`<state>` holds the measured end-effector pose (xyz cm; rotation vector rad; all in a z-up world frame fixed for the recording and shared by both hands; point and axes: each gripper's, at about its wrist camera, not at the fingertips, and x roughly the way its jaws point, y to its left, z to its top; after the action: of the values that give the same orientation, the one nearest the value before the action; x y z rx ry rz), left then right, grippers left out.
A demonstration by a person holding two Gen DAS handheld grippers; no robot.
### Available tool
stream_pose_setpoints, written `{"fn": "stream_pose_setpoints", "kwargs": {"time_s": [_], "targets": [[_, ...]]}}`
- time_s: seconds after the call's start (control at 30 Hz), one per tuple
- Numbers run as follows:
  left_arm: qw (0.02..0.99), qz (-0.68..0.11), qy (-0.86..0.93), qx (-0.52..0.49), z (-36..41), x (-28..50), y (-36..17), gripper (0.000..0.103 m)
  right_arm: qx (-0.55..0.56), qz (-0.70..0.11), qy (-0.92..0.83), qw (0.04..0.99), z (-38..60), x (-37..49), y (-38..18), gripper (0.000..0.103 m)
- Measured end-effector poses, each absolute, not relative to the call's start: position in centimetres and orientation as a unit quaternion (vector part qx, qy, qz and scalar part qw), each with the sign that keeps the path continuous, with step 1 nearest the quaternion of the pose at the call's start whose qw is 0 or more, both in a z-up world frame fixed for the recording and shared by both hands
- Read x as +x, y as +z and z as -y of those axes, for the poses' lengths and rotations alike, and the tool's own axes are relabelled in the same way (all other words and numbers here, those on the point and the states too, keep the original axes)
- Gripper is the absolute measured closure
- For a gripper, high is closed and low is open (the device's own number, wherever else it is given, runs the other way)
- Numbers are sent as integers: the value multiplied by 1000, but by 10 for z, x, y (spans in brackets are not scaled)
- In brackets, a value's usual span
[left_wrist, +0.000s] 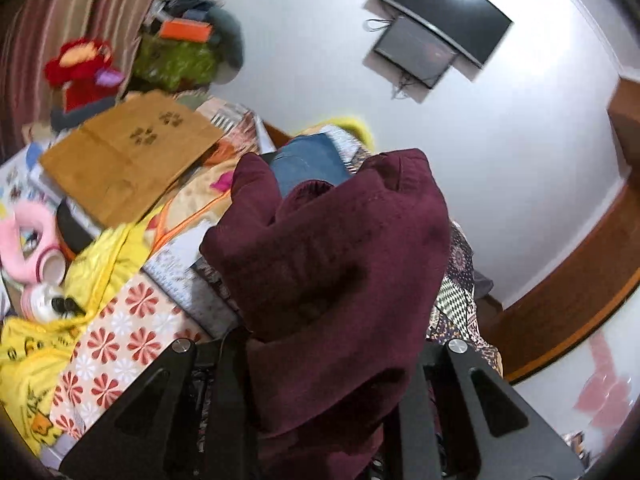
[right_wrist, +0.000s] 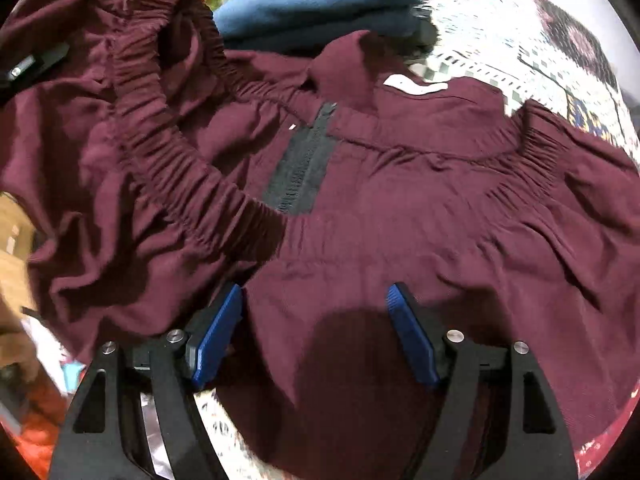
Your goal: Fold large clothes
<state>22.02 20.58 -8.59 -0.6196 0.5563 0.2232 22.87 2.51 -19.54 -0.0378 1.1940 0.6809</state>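
Your left gripper point(left_wrist: 320, 360) is clamping a bunched fold of the maroon woven garment with the gathered elastic waistband point(left_wrist: 328, 248), and the cloth is swelling up over the jaws so that the pads are hiding under it and much of the view ahead is being blocked. Your right gripper point(right_wrist: 316, 332) is pointing steeply down with its blue ribbed pads point(right_wrist: 216, 336) standing wide apart, hovering just over the same garment point(right_wrist: 400, 220); whether they are touching the fabric you cannot tell. The garment is lying spread across the patterned bedcover point(right_wrist: 500, 64), its dark zip panel point(right_wrist: 300, 172) facing up.

Beyond it, a folded blue denim piece point(right_wrist: 320, 4) is sitting on the bed. To the left in the left wrist view, a crumpled yellow printed cloth point(left_wrist: 36, 352) and a flat brown paper bag with paw prints point(left_wrist: 124, 156) are lying nearby, and further off a red plush toy point(left_wrist: 80, 68) is resting against striped curtains point(left_wrist: 64, 20). A dark wall-mounted screen point(left_wrist: 444, 16) is hanging on the white wall.
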Motion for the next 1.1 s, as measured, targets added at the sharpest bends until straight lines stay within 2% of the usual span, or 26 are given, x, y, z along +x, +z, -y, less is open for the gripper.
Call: {"fn": "stream_pose_setpoints", "kwargs": {"time_s": [0.2,0.37,0.47,0.57,0.7,0.77,0.83,0.9,1.1], "targets": [[920,-271,66,-274,-148,260,-64,85,13,-486,239,841,72,235,-154,31],[927,-292,13,-234,-68,309,-58,85,46,-456,149,876,147,241,-134,31],[927,-323,-26,-187,-4,334,-68,85,67,-449,98,886,187,238,-133,31],[911,-384,-77,-131,58,349,-102,84,90,-451,77,884,221,232,-136,31],[854,-490,-160,-62,107,350,-161,72,93,-456,61,883,239,227,-140,31],[848,-500,-176,-22,118,340,-173,69,87,-456,61,884,237,226,-141,31],[851,-489,-189,9,119,329,-167,56,80,-455,66,884,235,225,-138,31],[844,-491,-216,2,116,320,-157,49,76,-453,74,885,236,219,-133,31],[849,-468,-245,-13,85,298,-122,44,56,-423,120,896,212,209,-108,31]]}}
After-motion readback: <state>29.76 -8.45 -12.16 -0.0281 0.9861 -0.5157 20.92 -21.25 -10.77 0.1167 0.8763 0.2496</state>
